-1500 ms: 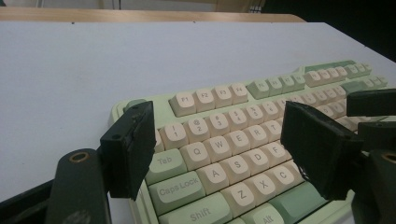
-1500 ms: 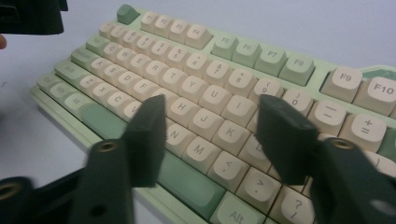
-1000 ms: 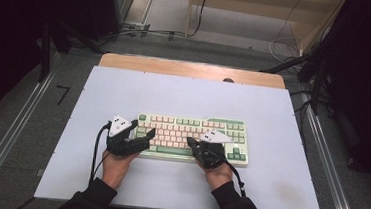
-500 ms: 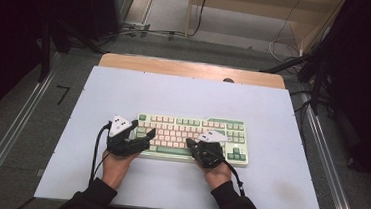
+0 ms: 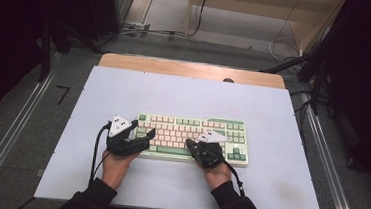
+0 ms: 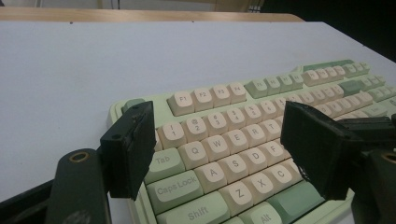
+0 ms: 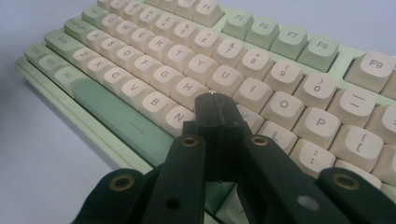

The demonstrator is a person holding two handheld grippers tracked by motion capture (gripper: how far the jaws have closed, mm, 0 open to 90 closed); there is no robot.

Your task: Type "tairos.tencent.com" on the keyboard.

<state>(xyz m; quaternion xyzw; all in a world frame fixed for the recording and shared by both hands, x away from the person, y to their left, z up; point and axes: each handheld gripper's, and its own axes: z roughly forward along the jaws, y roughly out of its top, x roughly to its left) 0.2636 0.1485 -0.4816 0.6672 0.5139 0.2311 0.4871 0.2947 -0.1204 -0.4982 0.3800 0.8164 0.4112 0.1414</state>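
Observation:
A pale green keyboard with cream keys lies in the middle of the white table top. My left gripper is open over the keyboard's left end. In the left gripper view its two black jaws stand wide apart above the Tab, Q, W and A keys of the keyboard, and the left gripper has nothing between its jaws. My right gripper is shut at the keyboard's front middle. The right gripper has its tips pressed together just over the keys near N, M and J of the keyboard.
A wooden table edge runs along the far side of the white top. Metal rails flank the table left and right. Cables lie on the floor behind. Bare white surface surrounds the keyboard on all sides.

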